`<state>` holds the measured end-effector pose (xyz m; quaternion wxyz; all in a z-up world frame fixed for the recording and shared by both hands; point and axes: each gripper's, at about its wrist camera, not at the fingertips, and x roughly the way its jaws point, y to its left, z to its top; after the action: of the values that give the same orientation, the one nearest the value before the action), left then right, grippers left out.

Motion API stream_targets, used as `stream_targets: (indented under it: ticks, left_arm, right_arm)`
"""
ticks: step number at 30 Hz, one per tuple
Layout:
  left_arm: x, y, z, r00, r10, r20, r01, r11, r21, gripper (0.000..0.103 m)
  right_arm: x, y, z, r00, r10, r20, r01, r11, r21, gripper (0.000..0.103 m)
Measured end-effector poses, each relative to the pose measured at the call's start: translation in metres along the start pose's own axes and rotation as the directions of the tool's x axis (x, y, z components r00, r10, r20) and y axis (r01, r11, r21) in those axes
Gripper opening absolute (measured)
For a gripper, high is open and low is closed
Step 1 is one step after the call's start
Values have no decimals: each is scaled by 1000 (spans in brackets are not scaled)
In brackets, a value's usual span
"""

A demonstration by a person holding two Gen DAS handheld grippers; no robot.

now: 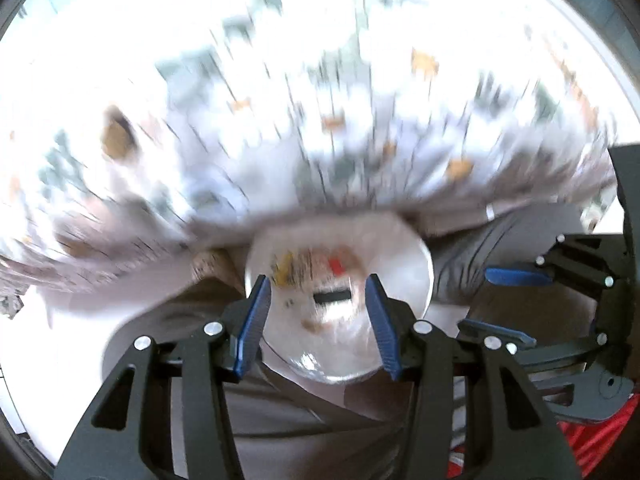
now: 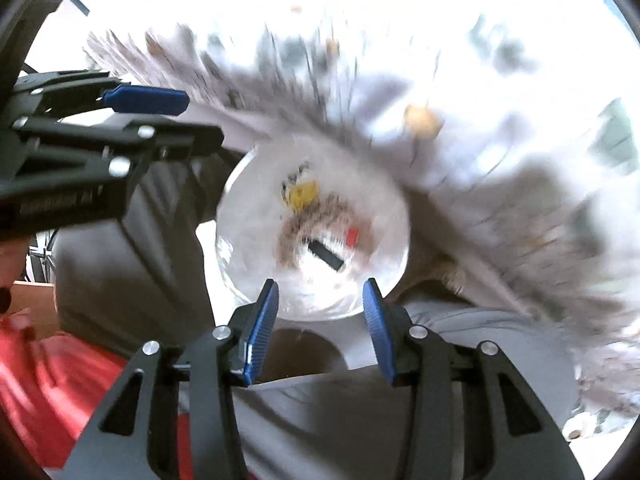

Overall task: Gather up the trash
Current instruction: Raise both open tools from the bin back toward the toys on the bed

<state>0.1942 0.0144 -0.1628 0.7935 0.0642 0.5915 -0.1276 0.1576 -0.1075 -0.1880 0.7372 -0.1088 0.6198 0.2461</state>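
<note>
Both grippers gape, flanking clear bin.

Blurred frames; colours only where legible.

- Left gripper: black frame, blue ribbed pads, silver screw heads.
- Right gripper: same black frame, blue pads.
- Round container: clear to whitish, with smeared yellow, red and black patches and brown flecks.
- Patterned cloth: white ground, grey-green and orange motifs, thin dark lines.
- Red fabric: plain red.
- Grey fabric: flat grey.
</note>
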Motion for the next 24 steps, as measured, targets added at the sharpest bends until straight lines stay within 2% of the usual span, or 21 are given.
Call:
stream_targets:
  ticks: [5,10,19,24]
  left_arm:
    - [-59,4,29,990,24,137,-21,1000,-23,50]
    - [-93,7,57,974,32,222,-22,999,-46,55]
    - [-127,13,98,952,43,304,-28,998,-52,55]
    - [-133,14,122,942,54,330,-39,998,-50,55]
  right_arm:
    - [-55,-8,10,994,-4,111,4,1000,0,46]
    - [-104,-19,21,976,-33,215,29,999,23,47]
    - [-164,-44,52,935,-78,345,57,996,70,50]
    - [-179,-52,73,917,-83,389,56,995,81,53]
